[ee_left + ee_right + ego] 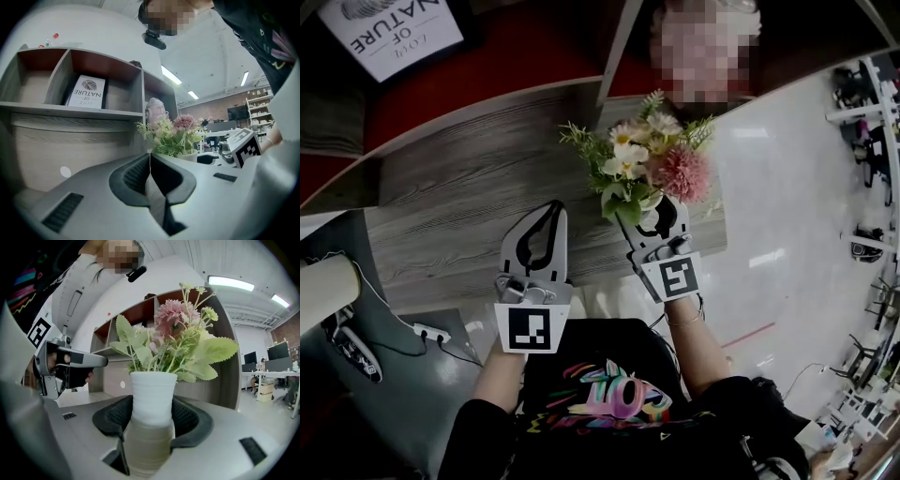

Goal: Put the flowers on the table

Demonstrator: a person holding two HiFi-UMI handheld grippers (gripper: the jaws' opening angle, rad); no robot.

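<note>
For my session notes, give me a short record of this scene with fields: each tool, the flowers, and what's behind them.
Right tool: shut on white vase, upright
Flowers: pink and cream, green leaves, in the vase
Left tool: shut, empty
Behind: grey wooden shelf unit, a book in one compartment

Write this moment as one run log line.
right gripper: shut on vase of flowers | left gripper: shut, empty | vase: over table

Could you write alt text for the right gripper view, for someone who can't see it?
The right gripper clamps a ribbed white vase of pink flowers and broad green leaves, held before a grey wooden shelf unit.
</note>
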